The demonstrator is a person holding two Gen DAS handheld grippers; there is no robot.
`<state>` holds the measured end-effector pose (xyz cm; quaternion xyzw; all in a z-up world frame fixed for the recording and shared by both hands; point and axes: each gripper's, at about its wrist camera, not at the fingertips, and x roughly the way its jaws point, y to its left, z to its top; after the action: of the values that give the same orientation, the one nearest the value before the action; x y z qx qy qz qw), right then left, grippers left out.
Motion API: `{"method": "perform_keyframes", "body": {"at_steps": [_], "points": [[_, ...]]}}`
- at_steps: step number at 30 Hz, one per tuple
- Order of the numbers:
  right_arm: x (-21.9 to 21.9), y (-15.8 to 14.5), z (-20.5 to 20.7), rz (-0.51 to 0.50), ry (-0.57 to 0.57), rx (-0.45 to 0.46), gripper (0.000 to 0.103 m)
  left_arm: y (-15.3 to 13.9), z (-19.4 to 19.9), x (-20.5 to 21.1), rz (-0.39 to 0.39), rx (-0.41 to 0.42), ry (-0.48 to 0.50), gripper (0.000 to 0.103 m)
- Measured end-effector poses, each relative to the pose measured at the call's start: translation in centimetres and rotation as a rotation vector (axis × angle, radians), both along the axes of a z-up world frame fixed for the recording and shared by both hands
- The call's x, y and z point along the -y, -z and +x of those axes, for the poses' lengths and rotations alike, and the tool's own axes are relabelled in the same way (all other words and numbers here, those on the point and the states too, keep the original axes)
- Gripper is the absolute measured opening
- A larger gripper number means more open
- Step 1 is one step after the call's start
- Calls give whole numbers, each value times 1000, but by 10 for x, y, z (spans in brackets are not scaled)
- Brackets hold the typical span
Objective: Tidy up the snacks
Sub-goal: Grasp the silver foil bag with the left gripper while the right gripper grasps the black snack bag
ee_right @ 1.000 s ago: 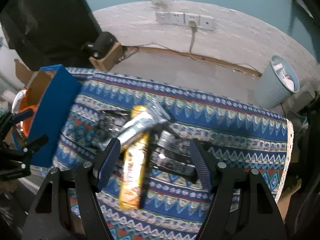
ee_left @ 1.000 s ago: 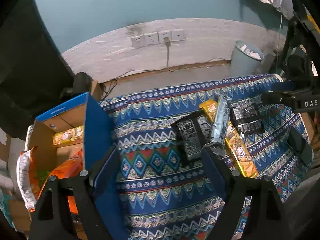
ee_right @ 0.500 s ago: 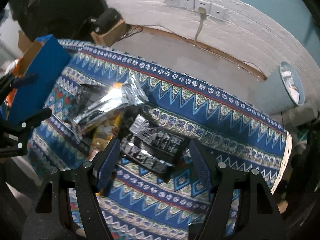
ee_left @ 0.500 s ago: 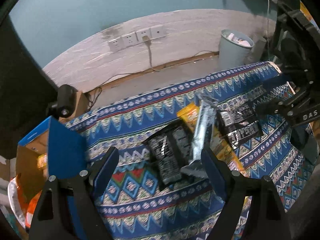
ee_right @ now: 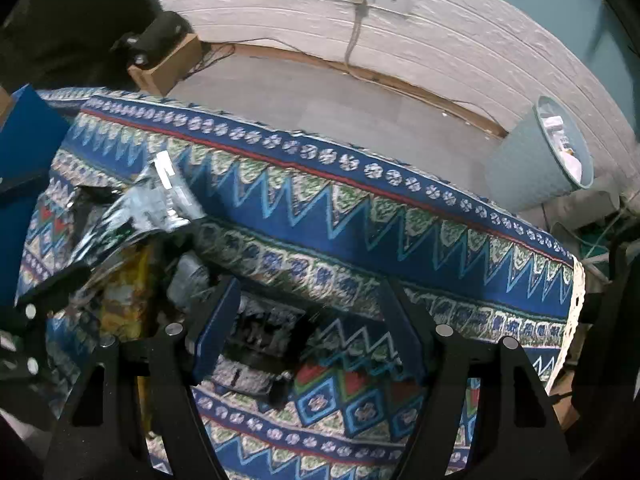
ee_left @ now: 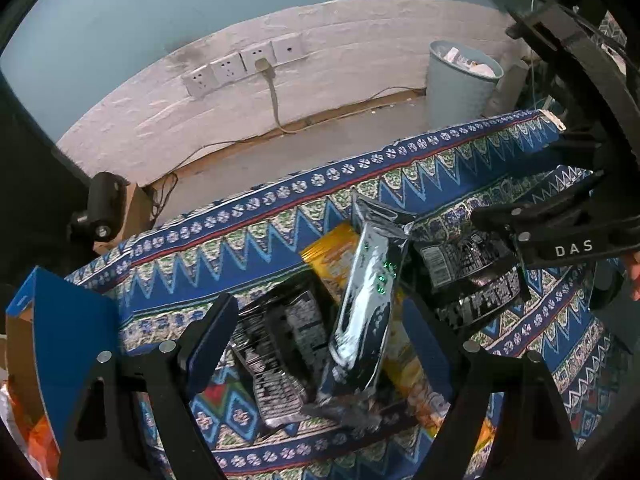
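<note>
Snack packets lie in a pile on the patterned tablecloth (ee_left: 256,240). A silver packet (ee_left: 368,300) lies across a yellow packet (ee_left: 340,256) and a black packet (ee_left: 280,352). Two more black packets (ee_left: 468,276) lie to the right. My left gripper (ee_left: 320,340) is open, low over the silver and black packets. My right gripper (ee_right: 308,328) is open, its jaws on either side of a black packet (ee_right: 264,332). The silver packet (ee_right: 140,208) and the yellow packet (ee_right: 124,300) show to its left.
An open cardboard box with a blue flap (ee_left: 60,340) stands at the table's left end, orange packets inside. A blue-grey waste bin (ee_left: 460,80) stands on the floor beyond the table's far right corner. Wall sockets (ee_left: 244,64) and a cable are behind.
Both grippers have moved forward and down onto the snack pile. The left one swung right, away from the box. The right one moved right over the black packets.
</note>
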<state>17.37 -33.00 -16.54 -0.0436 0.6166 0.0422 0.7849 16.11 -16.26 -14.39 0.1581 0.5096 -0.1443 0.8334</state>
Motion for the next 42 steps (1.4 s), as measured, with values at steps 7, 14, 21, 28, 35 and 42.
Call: {"method": "perform_keyframes", "body": {"at_steps": [7, 14, 21, 28, 35, 42], "points": [[8, 14, 1, 1, 21, -54, 71, 13, 6, 9, -4, -40, -8, 85], [23, 18, -19, 10, 75, -126, 72, 20, 11, 12, -28, -59, -21, 83], [28, 18, -40, 29, 56, -176, 72, 26, 14, 11, -49, -106, -36, 30], [12, -4, -53, 83, -90, -116, 73, 18, 10, -7, -103, -119, -86, 29], [-31, -2, -55, 65, -310, -84, 73, 6, -5, -29, -124, -131, -118, 29], [-61, 8, -56, 38, -459, -88, 74, 6, -30, -53, -120, -165, -145, 29]]}}
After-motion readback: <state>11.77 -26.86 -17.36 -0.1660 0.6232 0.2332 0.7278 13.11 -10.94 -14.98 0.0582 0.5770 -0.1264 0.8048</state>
